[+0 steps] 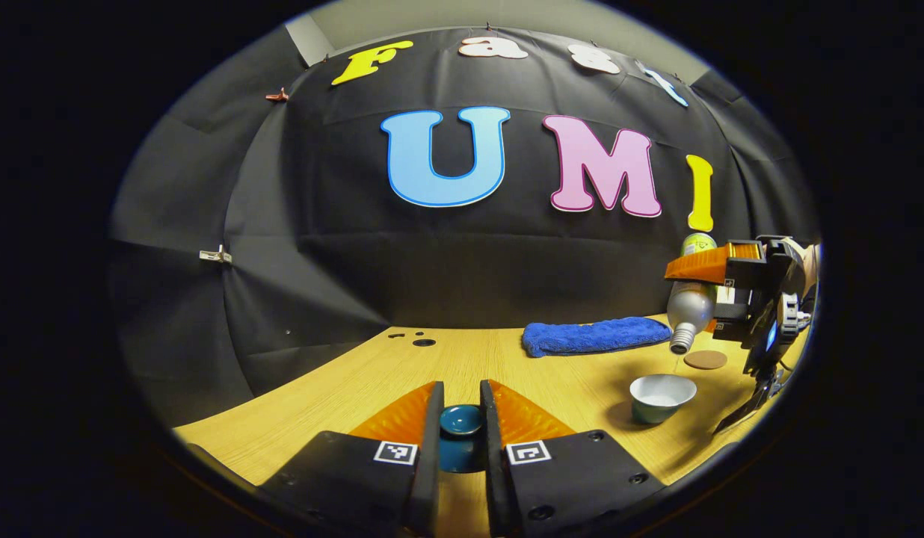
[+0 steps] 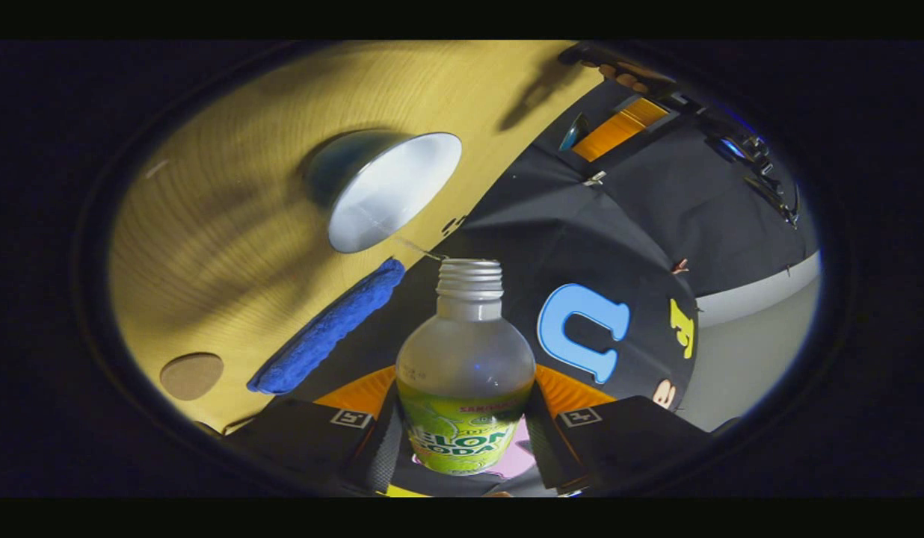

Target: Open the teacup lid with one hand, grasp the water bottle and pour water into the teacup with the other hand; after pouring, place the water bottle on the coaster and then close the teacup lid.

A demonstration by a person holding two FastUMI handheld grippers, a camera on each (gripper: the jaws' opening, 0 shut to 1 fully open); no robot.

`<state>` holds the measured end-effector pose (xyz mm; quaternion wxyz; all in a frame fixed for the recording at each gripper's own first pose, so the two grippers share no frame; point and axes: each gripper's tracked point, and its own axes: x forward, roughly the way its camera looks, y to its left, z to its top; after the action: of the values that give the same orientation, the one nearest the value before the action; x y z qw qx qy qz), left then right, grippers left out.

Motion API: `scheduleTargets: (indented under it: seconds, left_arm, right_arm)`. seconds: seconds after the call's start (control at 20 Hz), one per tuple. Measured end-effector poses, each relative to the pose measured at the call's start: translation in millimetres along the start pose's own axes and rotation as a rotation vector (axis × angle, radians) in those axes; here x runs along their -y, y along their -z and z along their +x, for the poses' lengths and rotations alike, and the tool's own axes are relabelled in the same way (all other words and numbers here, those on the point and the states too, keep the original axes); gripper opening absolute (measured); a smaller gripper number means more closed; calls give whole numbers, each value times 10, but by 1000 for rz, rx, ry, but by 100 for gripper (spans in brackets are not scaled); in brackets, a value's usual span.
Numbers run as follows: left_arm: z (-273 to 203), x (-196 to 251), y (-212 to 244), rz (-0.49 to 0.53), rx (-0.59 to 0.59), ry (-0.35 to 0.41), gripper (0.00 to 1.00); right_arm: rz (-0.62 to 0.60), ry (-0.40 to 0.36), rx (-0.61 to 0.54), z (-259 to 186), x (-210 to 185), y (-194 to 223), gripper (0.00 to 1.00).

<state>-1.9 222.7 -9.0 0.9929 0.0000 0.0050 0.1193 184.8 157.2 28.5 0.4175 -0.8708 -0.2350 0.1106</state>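
My left gripper (image 1: 460,394) is shut on the small blue teacup lid (image 1: 461,421), held above the wooden table (image 1: 462,359). At the right of the left gripper view, my right gripper (image 1: 720,290) holds the water bottle (image 1: 690,310) tilted neck-down over the open teacup (image 1: 662,396). In the right gripper view the fingers of my right gripper (image 2: 466,400) press both sides of the bottle (image 2: 466,359). A thin stream runs from its open mouth toward the white inside of the teacup (image 2: 391,187). The round brown coaster (image 1: 705,359) lies bare just beyond the cup.
A folded blue towel (image 1: 585,336) lies along the back of the table, seen again as the towel (image 2: 327,329) beside the coaster (image 2: 191,375). Two dark holes (image 1: 423,342) mark the tabletop at the back left. The black cloth wall stands close behind.
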Motion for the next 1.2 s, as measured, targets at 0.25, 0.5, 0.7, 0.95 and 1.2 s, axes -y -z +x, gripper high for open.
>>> scheduleTargets:
  seconds: [0.25,0.5,0.7,0.95,1.2]
  left_arm:
    - [0,5,1,0,1,6,29]
    - [0,6,3,0,1,5,29]
    - [0,7,10,0,2,5,29]
    - [2,7,7,0,2,5,29]
    - [2,8,10,0,2,5,29]
  right_arm:
    - [-34,28,5,-24,140,-5,75]
    - [-58,38,12,-28,172,-26,75]
    - [-67,43,10,-30,188,-17,75]
    - [-80,44,16,-22,176,-42,75]
    - [-86,51,16,-13,188,-49,75]
